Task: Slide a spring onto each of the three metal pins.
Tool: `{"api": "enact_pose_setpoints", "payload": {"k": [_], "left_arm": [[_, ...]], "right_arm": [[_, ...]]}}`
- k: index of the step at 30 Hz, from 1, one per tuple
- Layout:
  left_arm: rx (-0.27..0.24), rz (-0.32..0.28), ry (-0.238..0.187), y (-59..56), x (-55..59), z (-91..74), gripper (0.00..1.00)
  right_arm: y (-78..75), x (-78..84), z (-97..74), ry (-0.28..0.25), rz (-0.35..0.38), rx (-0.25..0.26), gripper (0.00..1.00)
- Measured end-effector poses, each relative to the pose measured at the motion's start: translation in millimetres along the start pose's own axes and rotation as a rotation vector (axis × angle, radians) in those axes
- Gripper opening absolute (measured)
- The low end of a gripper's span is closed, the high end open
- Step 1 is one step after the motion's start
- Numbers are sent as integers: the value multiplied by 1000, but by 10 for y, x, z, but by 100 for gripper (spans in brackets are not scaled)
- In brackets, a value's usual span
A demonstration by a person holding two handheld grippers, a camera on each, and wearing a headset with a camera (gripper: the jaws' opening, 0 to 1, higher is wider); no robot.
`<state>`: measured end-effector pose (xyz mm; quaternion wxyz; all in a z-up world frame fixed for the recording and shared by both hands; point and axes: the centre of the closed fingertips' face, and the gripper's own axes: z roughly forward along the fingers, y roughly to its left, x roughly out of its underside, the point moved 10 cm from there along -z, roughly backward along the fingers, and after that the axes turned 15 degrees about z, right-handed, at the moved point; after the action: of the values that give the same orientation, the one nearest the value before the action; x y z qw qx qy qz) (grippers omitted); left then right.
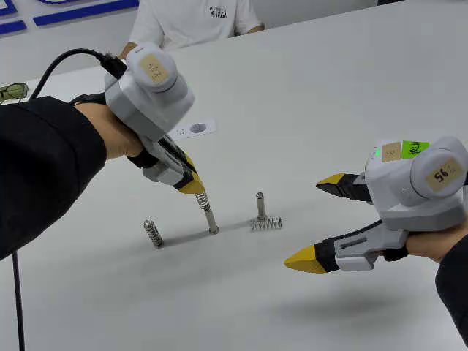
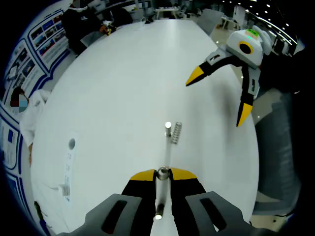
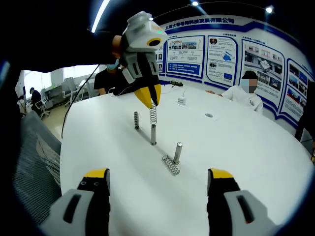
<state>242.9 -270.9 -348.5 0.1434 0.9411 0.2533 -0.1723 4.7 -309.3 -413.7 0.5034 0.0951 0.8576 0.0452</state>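
**Three pins standing on white table**

A broad white table (image 1: 329,110) is carrying three metal pins in a loose row. The left pin (image 1: 157,243) is standing sleeved in a spring (image 1: 152,231). The middle pin (image 1: 211,221) is standing upright with a second spring (image 1: 202,199) riding at its tip. The right pin (image 1: 260,205) is standing bare, with a loose spring (image 1: 266,224) lying flat against its foot. Farther back, a white strip (image 1: 194,129) with a grey disc is lying flat, and green glasses (image 1: 13,91) are resting near the table's left edge.
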Motion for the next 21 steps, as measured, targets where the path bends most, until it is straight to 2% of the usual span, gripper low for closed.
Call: {"api": "enact_pose_setpoints", "payload": {"k": [12,21], "left_arm": [[22,0,15,11,1,44,9],[38,7,31,19,1,141,9]], "right_arm": [[11,-2,6,0,-3,-11,82],[9,4,2,1,-1,-14,81]]}}
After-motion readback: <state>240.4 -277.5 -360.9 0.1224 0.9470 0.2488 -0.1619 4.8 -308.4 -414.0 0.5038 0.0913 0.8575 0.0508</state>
